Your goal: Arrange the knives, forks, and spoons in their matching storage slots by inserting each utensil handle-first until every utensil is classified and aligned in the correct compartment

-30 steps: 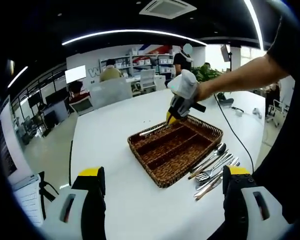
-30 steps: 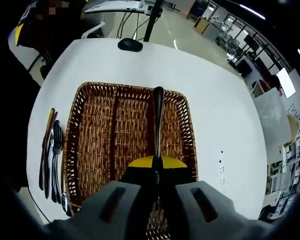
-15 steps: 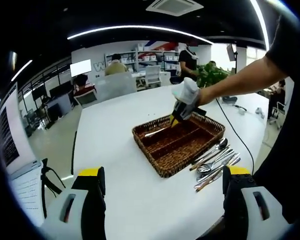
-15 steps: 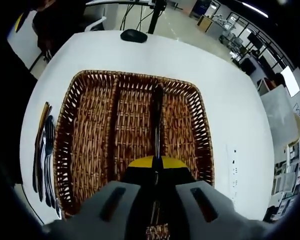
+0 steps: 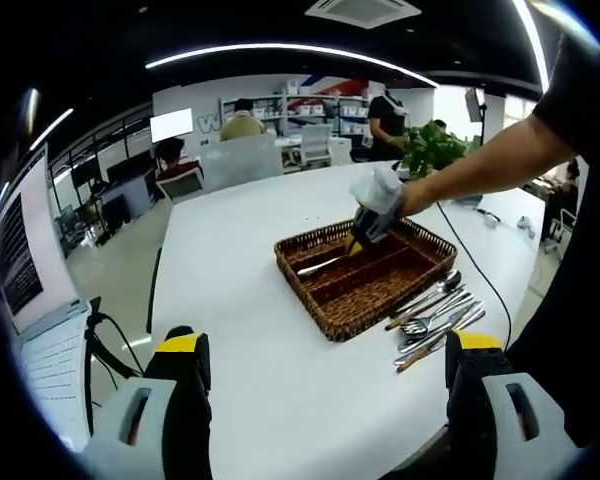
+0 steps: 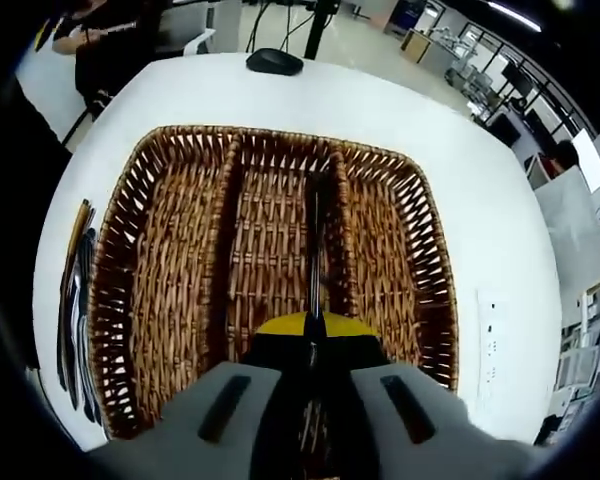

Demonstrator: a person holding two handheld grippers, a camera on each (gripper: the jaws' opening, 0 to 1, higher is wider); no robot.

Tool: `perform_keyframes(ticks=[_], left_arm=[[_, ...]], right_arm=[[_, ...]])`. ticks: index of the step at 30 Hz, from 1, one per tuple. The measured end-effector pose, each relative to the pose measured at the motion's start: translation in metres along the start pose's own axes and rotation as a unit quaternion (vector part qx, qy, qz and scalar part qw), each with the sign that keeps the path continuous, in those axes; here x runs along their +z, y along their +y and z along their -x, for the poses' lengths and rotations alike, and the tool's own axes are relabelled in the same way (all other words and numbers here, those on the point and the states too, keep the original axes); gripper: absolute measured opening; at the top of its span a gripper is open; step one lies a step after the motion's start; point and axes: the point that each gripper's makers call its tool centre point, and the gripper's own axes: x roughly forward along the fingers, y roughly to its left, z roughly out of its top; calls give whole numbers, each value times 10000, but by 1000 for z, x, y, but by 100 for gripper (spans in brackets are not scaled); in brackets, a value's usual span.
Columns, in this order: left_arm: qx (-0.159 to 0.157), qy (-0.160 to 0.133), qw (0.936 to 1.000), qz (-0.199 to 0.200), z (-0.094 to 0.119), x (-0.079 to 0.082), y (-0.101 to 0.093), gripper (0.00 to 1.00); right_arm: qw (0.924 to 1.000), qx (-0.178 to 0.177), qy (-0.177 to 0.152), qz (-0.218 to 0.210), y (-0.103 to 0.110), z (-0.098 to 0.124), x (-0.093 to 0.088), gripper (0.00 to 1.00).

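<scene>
Wicker-brown, the rectangular three-slot woven basket (image 6: 180, 270) sits on the round white table (image 5: 250, 300). Above the basket, the right gripper (image 6: 313, 325) is clamped on a slim dark-handled metal utensil (image 6: 315, 245), its handle pointing along the basket's divider. Beside the basket lie the loose spoons, forks and knives (image 5: 435, 315). Left gripper (image 5: 325, 375) stands spread apart, holding nothing.

I see brown woven wicker tray (image 6: 170, 250) w/ criss-cross weave on plain white tabletop (image 5: 250, 300). Right tool (image 6: 312, 325): grey body, yellow tips, black pads. Dark-handled silver utensil (image 6: 315, 240) in it. Silver cutlery w/ brown handles (image 5: 435, 315) beside tray.
</scene>
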Motion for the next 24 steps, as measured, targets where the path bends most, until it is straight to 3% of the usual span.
perform_keyframes(ticks=[5,15,18,22,24], left_arm=[[7,0,10000,37,-1,-2,3,100],[66,-39,10000,12,-2,-1,6,100],[18,-9,10000,10,-3,-3,4,99],[-20,-61,10000,-3,-7,2,0,99],[-48,-73,10000,-45,-10,4,-3,99]], right_arm=[[9999,17,14,-142,1,-6,-1,0],[9998,56,147,104,7,-16,-8,1],[9999,44,159,-35,6,-16,-8,1],[9998,-51,115,-181,5,-17,-9,2],[9997,-223,-5,-24,5,-17,-8,3]])
